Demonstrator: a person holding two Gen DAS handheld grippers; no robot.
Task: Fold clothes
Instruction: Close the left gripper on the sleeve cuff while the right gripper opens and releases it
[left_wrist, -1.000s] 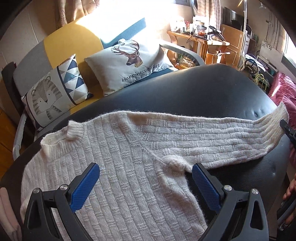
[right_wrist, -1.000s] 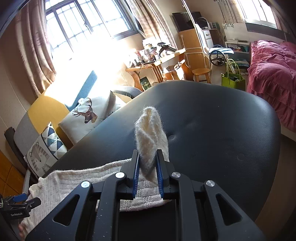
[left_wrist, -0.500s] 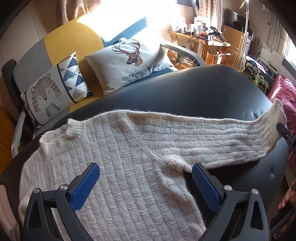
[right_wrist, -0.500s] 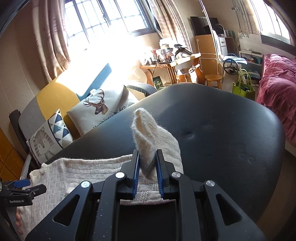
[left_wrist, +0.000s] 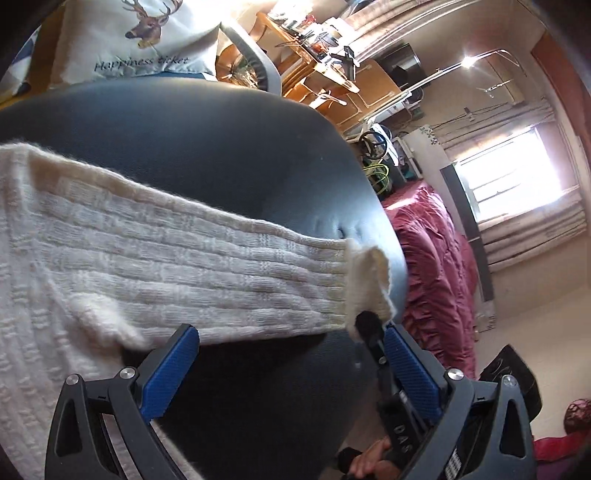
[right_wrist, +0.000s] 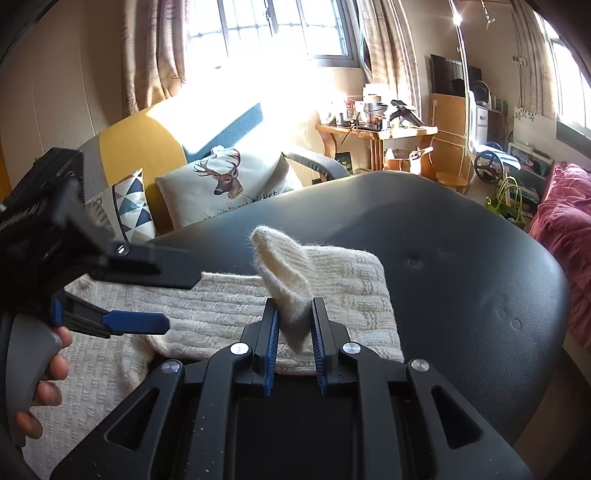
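Note:
A cream knitted sweater (left_wrist: 110, 266) lies flat on a black padded surface (left_wrist: 221, 147). Its long sleeve (left_wrist: 229, 266) runs out to the right. My right gripper (right_wrist: 293, 321) is shut on the sleeve cuff (right_wrist: 280, 266), which stands up between the blue pads above the doubled-over sleeve end (right_wrist: 351, 295). In the left wrist view the right gripper's tip (left_wrist: 369, 325) pinches that cuff (left_wrist: 369, 273). My left gripper (left_wrist: 291, 354) is open with nothing in it, hovering over the sleeve's near edge. In the right wrist view the left gripper (right_wrist: 181, 301) reaches in from the left.
A sofa behind the surface carries a deer pillow (right_wrist: 225, 184) and a triangle-patterned cushion (right_wrist: 133, 206). A cluttered wooden desk (right_wrist: 376, 129) stands at the back, a green bag (right_wrist: 511, 199) and a pink bed (right_wrist: 565, 221) to the right. A hand (right_wrist: 48, 369) holds the left gripper's handle.
The left gripper swung right from the sweater body toward the sleeve end. The right gripper carried the cuff inward, doubling the sleeve end over itself. Both grippers now sit close together.

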